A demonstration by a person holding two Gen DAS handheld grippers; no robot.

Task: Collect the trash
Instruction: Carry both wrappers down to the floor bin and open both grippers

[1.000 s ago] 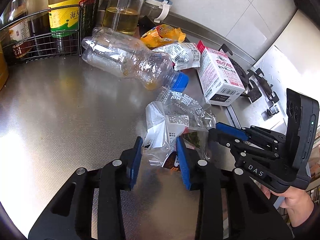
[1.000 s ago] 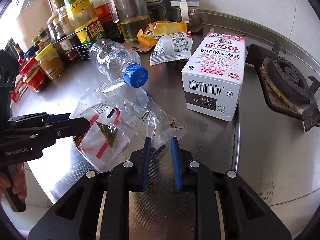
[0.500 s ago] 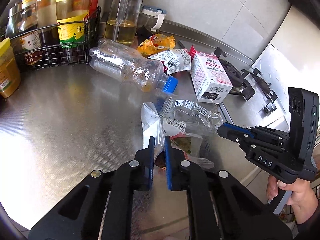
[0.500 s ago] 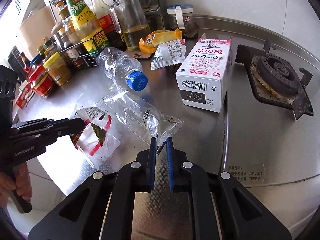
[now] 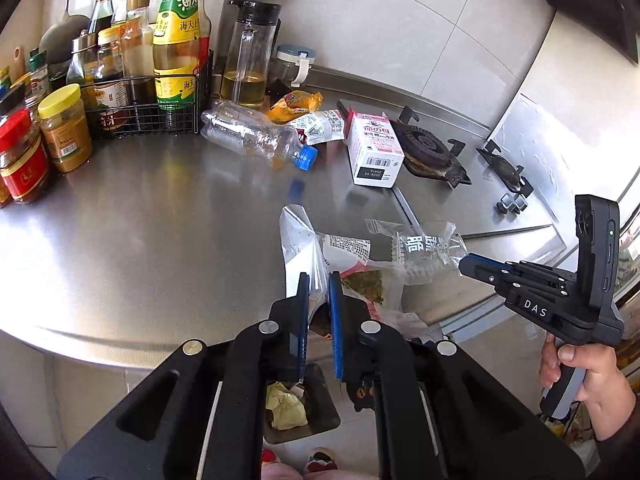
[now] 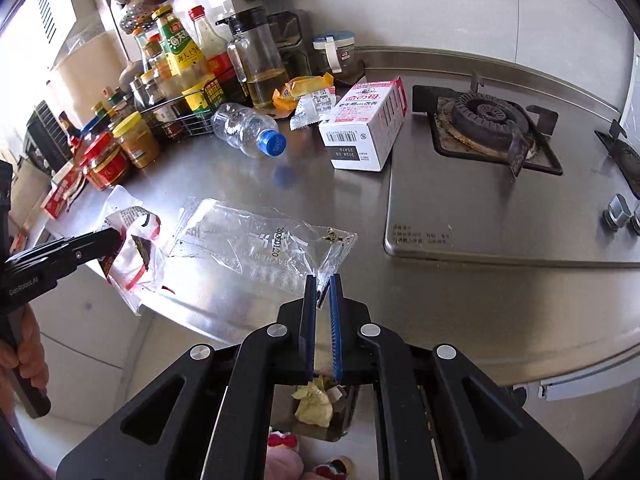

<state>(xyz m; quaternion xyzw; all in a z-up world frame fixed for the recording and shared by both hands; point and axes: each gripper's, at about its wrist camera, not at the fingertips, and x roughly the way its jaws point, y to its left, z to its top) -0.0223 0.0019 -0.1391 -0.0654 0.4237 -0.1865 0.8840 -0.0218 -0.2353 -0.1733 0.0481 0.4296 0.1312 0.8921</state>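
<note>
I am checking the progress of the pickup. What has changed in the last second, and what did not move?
Both grippers closed: the left gripper on the red-striped wrapper, the right gripper on the clear printed bag. Both pieces were pulled back toward the counter edge. The bottle, white carton and snack packets stayed.

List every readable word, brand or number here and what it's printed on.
"DAS": right gripper body.
"GenRobot.AI": left gripper body.
"海天": green-labelled bottle.
"2028.03" and "25416": white carton.
"20260120", partly legible: clear wrapper.
Jar labels, snack wrappers, stove sticker: too small or blurred.
</note>
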